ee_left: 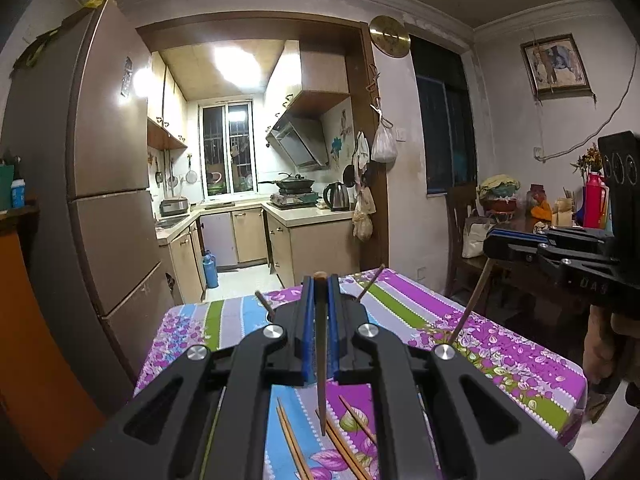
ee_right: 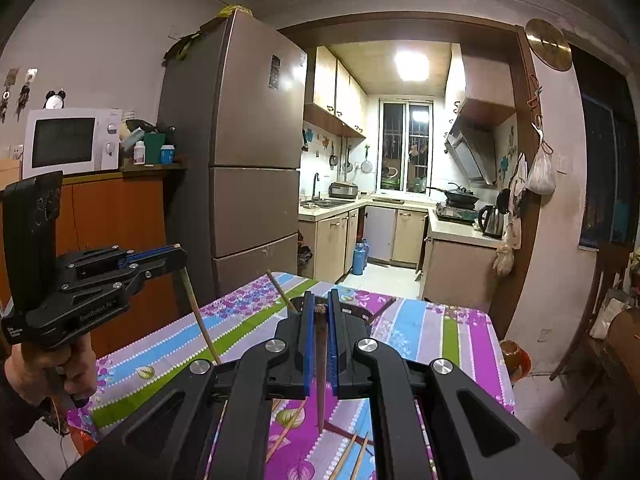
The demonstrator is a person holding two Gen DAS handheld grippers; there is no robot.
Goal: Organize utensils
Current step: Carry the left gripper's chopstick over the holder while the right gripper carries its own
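Nearest in the left wrist view, the left hand-held gripper (ee_left: 320,280) is clenched on a dark chopstick (ee_left: 321,360), which stands between the blue pads with its blunt top poking out above them and its thin tip hanging free over the bench (ee_left: 520,364). The right hand-held gripper (ee_right: 319,300) grips a second dark chopstick (ee_right: 320,368) in the same way, tip down and clear of the cloth. Both grippers are held up off the bench, side by side: each shows in the other's view, with a paler stick slanting down from its closed jaws, and a hand (ee_right: 60,368) wraps the left one's handle. Beneath the grippers, several loose light-wood chopsticks (ee_left: 344,444) lie scattered on the flowered, striped tablecloth near its front edge. Just beyond the fingertips, mostly hidden by the gripper bodies, sits a dark holder (ee_right: 356,312) on the bench, with the ends of two more sticks (ee_left: 370,282) leaning out of it to either side. Past the bench stands a tall brown fridge (ee_right: 248,152), and an open doorway leads into a lit kitchen with cupboards, a stove and a kettle (ee_right: 491,220). A microwave (ee_right: 70,142) rests on an orange cabinet to the left.
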